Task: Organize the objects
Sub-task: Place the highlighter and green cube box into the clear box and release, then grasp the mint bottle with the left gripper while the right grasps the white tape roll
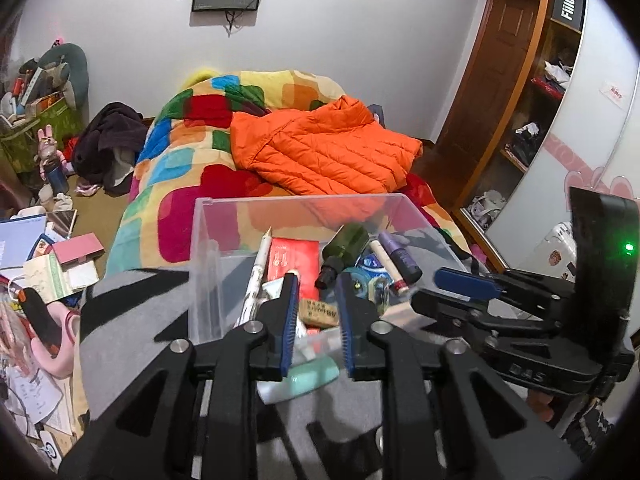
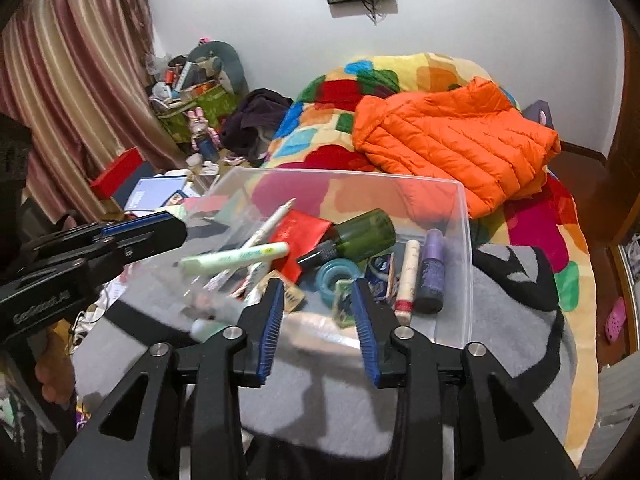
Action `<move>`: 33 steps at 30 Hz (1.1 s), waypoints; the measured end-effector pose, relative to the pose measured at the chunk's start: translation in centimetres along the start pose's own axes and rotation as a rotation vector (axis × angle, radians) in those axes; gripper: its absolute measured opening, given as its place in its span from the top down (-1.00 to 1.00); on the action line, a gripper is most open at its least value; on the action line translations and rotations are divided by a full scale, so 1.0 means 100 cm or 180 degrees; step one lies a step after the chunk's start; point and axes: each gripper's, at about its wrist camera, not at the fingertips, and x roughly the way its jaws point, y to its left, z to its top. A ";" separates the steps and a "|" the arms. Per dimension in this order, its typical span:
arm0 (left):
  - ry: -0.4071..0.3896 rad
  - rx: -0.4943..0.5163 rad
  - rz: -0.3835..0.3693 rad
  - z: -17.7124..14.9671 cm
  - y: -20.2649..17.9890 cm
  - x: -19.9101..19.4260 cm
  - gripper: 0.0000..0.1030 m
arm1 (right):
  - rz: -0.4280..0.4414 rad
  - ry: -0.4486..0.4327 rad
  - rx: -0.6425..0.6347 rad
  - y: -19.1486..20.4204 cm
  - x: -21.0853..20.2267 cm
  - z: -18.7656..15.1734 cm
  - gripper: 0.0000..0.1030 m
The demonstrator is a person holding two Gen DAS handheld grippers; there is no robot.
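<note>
Both grippers hang over the clear plastic bin [image 2: 460, 248] on the grey blanket [image 2: 520, 340]. The left gripper [image 1: 316, 320] and right gripper [image 2: 318, 312] stand parted, holding nothing. A green bottle [image 2: 360, 236] lies inside.

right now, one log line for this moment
left tool: open, over bin | right tool: open, over bin | green bottle: in bin | nothing held

I see a bed [image 2: 532, 216] under a colourful quilt [image 1: 188, 160]. On it lie an orange jacket [image 1: 320, 152] and a grey blanket [image 2: 516, 320]; the clear box [image 2: 460, 248] sits on that blanket.
</note>
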 end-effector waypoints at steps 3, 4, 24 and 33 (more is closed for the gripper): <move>-0.0018 0.0010 0.0088 -0.011 0.001 -0.008 0.27 | 0.0042 -0.0009 -0.0062 0.010 -0.010 -0.012 0.18; -0.0014 0.0028 0.0149 -0.017 0.001 -0.011 0.20 | 0.0064 0.0002 -0.0078 0.014 -0.012 -0.017 0.17; 0.0766 -0.0061 0.0395 -0.094 0.013 0.029 -0.52 | 0.0407 0.0577 -0.0055 0.044 0.018 -0.092 0.34; 0.0902 -0.0258 0.0479 -0.076 0.005 0.068 -0.64 | 0.0181 0.0349 0.0000 0.018 -0.003 -0.087 0.56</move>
